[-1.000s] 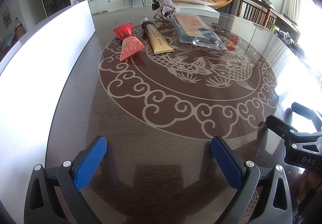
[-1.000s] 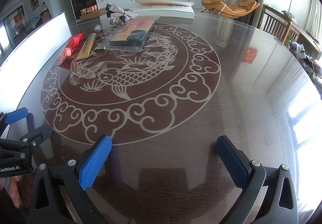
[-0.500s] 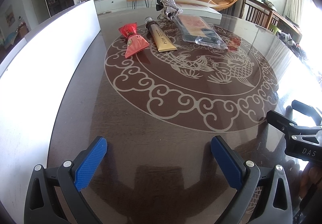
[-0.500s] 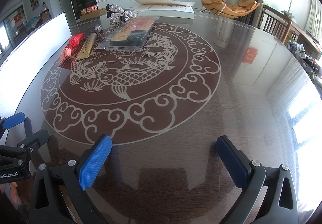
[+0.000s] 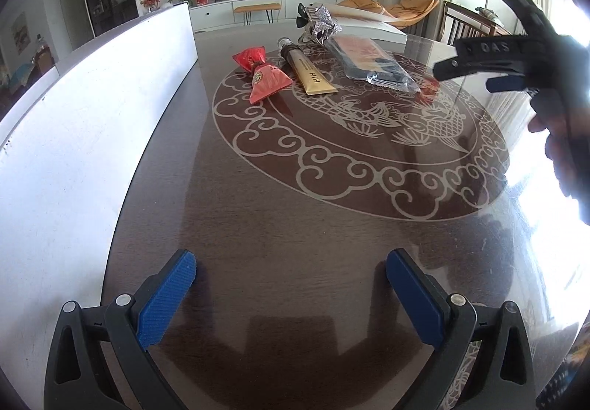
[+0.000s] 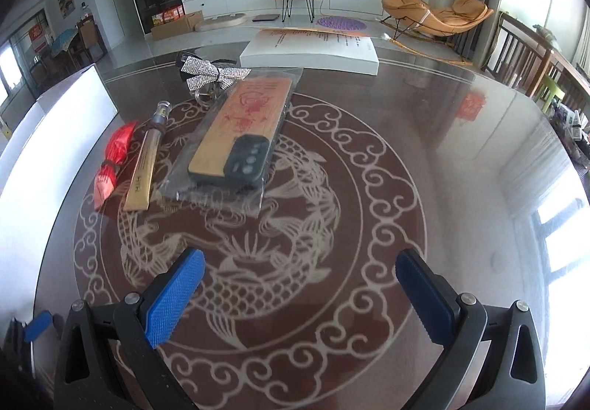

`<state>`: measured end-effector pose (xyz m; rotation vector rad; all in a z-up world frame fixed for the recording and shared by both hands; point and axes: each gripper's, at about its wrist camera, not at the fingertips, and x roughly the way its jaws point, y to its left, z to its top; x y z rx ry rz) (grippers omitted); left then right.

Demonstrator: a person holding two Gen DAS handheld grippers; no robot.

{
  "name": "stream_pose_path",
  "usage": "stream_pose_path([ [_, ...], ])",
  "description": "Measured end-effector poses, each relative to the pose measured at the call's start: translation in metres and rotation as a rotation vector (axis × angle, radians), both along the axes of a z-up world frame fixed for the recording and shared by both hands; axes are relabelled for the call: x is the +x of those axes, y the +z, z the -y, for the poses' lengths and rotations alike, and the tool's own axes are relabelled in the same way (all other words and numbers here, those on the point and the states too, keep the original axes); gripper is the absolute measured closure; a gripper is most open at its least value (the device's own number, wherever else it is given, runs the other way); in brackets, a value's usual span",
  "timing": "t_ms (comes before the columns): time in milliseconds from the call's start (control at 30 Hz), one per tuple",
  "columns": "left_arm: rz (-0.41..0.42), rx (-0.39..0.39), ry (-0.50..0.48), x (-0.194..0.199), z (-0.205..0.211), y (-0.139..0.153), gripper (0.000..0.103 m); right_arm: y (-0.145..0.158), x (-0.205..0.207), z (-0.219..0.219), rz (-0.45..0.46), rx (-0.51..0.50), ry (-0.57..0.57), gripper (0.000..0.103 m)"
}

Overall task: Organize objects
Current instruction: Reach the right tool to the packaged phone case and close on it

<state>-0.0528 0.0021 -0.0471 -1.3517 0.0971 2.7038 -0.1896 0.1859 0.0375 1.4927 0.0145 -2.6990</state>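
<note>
Four objects lie at the far side of the dark round table (image 5: 302, 225): a red pouch (image 5: 263, 76), a gold tube (image 5: 311, 76), a phone case in a clear bag (image 6: 239, 137) and a silver bow (image 6: 212, 74). The pouch (image 6: 110, 163) and tube (image 6: 145, 170) sit left of the bagged case in the right wrist view. My left gripper (image 5: 291, 295) is open and empty over the near table edge. My right gripper (image 6: 300, 292) is open and empty, raised over the dragon pattern, short of the bagged case. It shows from the side as the right gripper (image 5: 490, 69) in the left wrist view.
A long white box (image 5: 84, 122) runs along the table's left edge. A second white box (image 6: 309, 50) stands at the far edge behind the objects. Wooden chairs (image 6: 523, 52) stand to the right. A hand (image 5: 564, 148) holds the right gripper.
My right gripper has lifted and moved forward toward the objects, which now look much closer in its view. My left gripper stays low near the table edge, shifted slightly.
</note>
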Motion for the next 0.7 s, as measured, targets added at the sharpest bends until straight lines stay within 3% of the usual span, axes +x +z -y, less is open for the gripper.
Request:
stream_pose_path([
  [133, 0.000, 0.000, 0.000, 0.000, 0.000, 0.000, 0.000, -0.012, -0.068, 0.015, 0.070, -0.055, -0.054, 0.000],
  [300, 0.000, 0.000, 0.000, 0.000, 0.000, 0.000, 0.000, -0.031, -0.112, 0.040, 0.108, -0.103, -0.097, 0.000],
  [467, 0.000, 0.000, 0.000, -0.001, 0.000, 0.000, 0.000, -0.042, -0.125, 0.068, 0.115, 0.031, -0.061, 0.000],
  [533, 0.000, 0.000, 0.000, -0.001, 0.000, 0.000, 0.000, -0.042, -0.121, 0.068, 0.101, 0.032, -0.041, 0.000],
  [600, 0.000, 0.000, 0.001, -0.001, 0.000, 0.000, 0.000, -0.040, -0.113, 0.065, 0.079, 0.034, -0.040, 0.011],
  [633, 0.000, 0.000, 0.001, -0.001, 0.000, 0.000, 0.000, -0.038, -0.107, 0.063, 0.066, 0.036, -0.046, 0.021],
  [700, 0.000, 0.000, 0.001, -0.001, 0.000, 0.000, 0.000, -0.036, -0.097, 0.059, 0.063, 0.035, -0.045, 0.026],
])
